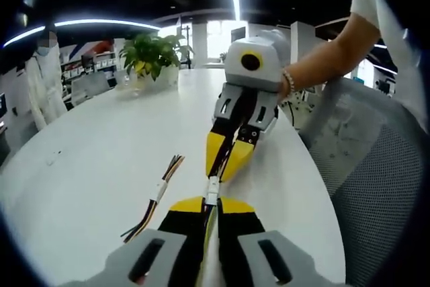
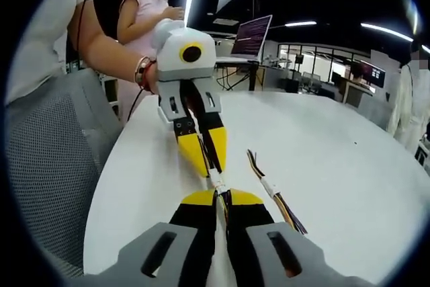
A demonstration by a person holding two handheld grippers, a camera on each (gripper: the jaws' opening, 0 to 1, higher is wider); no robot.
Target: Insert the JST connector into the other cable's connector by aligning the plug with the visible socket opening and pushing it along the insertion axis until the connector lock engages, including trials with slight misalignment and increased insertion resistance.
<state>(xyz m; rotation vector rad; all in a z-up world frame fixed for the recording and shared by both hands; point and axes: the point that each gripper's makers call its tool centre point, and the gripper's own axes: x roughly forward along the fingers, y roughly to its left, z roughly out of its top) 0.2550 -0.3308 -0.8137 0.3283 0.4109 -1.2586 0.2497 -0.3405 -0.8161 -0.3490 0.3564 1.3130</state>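
Observation:
Tip to tip over the white table (image 1: 101, 152), my two grippers face each other. My left gripper (image 1: 211, 203) is shut on a thin wire lead, and a small white JST connector (image 1: 212, 189) shows just past its yellow tips. My right gripper (image 1: 218, 173) comes in from above, shut on the other lead, its tips at the connector. In the right gripper view, my right gripper (image 2: 223, 197) is at the bottom, the white connector (image 2: 217, 182) sits between the tips, and the left gripper (image 2: 212, 171) is opposite. Whether the two connector halves are fully mated is hidden.
A spare bundle of coloured wires (image 1: 158, 196) (image 2: 272, 189) lies loose on the table beside the grippers. A potted plant (image 1: 151, 55) stands at the far end. A grey mesh chair (image 1: 376, 179) (image 2: 47, 166) is at the table's edge. A laptop (image 2: 252, 35) and standing people are farther off.

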